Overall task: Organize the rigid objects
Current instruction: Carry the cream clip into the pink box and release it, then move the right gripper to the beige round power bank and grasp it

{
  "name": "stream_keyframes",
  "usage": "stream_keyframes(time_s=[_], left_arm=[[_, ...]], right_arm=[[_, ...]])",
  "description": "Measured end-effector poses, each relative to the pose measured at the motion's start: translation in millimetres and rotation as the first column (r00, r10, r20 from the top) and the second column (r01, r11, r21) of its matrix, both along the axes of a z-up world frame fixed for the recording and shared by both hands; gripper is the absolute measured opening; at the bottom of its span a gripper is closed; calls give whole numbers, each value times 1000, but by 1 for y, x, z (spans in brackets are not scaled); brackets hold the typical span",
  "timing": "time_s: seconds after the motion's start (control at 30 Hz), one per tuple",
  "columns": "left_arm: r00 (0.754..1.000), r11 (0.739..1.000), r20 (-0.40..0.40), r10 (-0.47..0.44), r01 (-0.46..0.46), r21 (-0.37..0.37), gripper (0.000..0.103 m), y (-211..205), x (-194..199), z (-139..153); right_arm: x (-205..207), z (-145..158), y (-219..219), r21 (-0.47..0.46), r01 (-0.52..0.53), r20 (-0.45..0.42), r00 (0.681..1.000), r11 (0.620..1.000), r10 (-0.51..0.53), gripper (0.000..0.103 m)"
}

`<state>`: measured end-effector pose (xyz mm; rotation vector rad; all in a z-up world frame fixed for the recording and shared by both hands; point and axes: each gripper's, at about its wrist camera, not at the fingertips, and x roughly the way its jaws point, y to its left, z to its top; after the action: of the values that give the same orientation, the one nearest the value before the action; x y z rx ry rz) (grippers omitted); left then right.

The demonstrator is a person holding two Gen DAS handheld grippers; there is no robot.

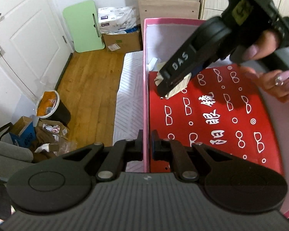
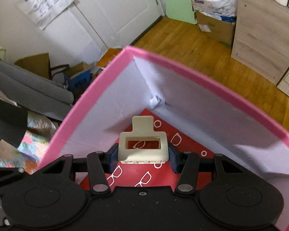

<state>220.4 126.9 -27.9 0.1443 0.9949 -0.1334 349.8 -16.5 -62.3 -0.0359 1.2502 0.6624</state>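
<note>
Nearest in the left wrist view, the left gripper (image 1: 146, 144) is clamped shut on the pink box's (image 1: 145, 88) side wall, one finger on each face. Inside the box lies a red sheet (image 1: 212, 127) printed with white glasses outlines. Farther in, the right gripper (image 2: 143, 155) grips a cream hair claw clip (image 2: 142, 146) between its blue pads (image 2: 173, 158), low over the sheet near the box's far corner. A hand (image 1: 267, 71) holds that gripper. Beyond lie the wooden floor (image 1: 90, 80) and a white door (image 1: 23, 30).
</note>
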Motion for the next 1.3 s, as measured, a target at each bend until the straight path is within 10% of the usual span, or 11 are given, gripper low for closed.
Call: stream_keyframes(time_s=[0.3, 0.8, 1.3], left_arm=[[1000, 1000, -29, 2, -3, -11, 6, 4, 0, 0], [1000, 998, -24, 15, -17, -64, 6, 12, 1, -2], [999, 995, -22, 36, -38, -90, 6, 15, 1, -3]], right_arm=[[7, 11, -8, 61, 1, -11, 1000, 998, 0, 71], [-107, 120, -128, 66, 20, 302, 953, 998, -39, 71], [-203, 57, -240, -46, 327, 366, 884, 944, -289, 71]])
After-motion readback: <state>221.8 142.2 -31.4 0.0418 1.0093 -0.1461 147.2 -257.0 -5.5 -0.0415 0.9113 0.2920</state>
